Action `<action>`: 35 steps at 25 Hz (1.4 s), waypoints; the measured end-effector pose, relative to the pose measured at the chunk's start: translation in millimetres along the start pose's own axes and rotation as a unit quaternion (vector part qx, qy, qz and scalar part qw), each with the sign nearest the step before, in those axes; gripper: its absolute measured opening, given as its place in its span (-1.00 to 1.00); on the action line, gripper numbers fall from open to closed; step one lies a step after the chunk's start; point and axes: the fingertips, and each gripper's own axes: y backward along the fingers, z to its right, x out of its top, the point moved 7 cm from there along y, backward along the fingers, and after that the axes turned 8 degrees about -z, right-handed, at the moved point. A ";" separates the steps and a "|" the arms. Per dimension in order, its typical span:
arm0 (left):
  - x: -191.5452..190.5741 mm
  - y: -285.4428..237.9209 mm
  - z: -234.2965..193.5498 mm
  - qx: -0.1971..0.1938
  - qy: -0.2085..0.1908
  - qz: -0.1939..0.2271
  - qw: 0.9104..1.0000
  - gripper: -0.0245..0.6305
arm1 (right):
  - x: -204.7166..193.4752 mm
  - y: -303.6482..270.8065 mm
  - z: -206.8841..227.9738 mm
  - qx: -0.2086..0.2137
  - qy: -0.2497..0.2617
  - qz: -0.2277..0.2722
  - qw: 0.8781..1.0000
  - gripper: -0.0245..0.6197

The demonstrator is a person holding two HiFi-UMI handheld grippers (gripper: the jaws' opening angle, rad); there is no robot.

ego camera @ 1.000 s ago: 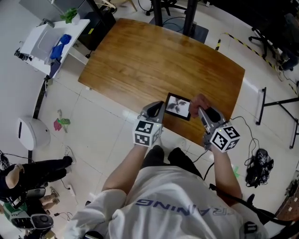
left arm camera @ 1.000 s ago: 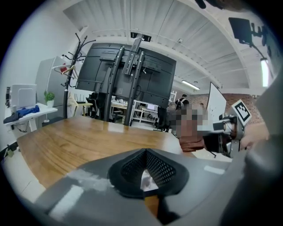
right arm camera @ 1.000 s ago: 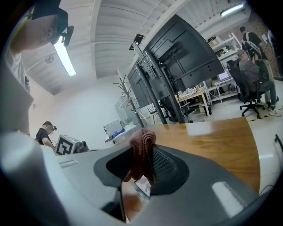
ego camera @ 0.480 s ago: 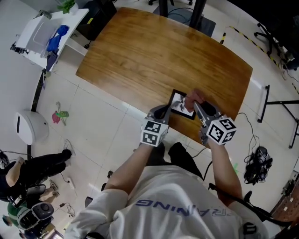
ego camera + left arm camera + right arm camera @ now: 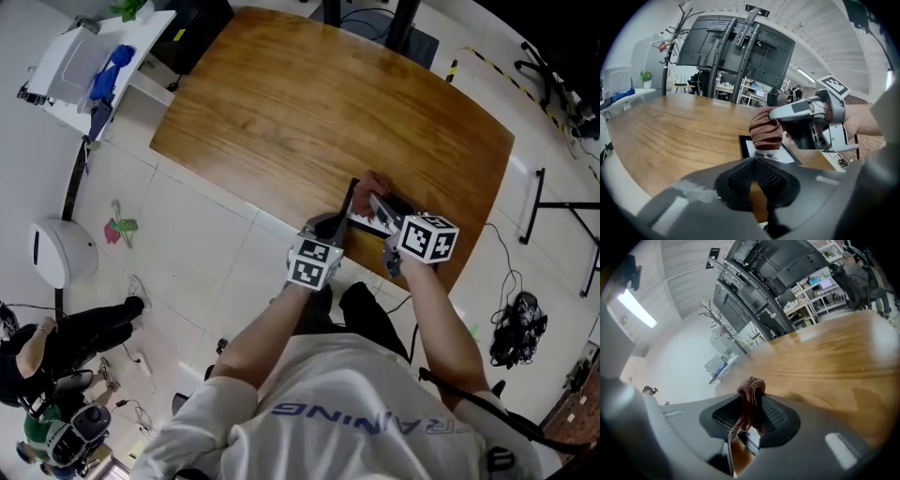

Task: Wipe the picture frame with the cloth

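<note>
— Where's the picture frame [image 5: 780,154]?
— At the near edge of the wooden table [image 5: 300,103], right in front of the person.
— And the left gripper [image 5: 754,161]?
— Its jaws are drawn together at the frame's near edge. It seems to pinch it, though the contact itself is hidden.
— The right gripper [image 5: 750,420]?
— Clamped on the brown cloth [image 5: 765,133], whose bunched end touches the frame's face.

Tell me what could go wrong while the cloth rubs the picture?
The picture frame lies near the table's front edge, so a hard push from the cloth could slide it off. The left gripper seems to pinch only the frame's edge, so it might slip. The right gripper holds just a fold of cloth, which could tug out.
</note>
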 end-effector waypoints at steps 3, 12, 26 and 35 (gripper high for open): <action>-0.9 -4.3 -0.3 -0.005 -0.002 -0.011 1.000 -0.92 | 0.4 -12.5 0.1 0.000 -0.025 -0.011 1.000 -0.57; -6.0 -8.3 -2.4 -0.015 0.005 -0.026 1.000 -0.92 | -1.9 -35.7 0.5 0.004 -0.052 -0.035 0.998 -0.57; -7.7 -8.2 -1.8 -0.007 0.015 -0.022 1.000 -0.92 | -1.4 -19.5 24.9 -0.020 -0.082 -0.037 0.996 -0.56; -7.8 -7.5 -2.8 0.001 0.023 -0.018 1.000 -0.92 | -6.1 14.8 44.2 -0.036 -0.095 -0.025 0.995 -0.56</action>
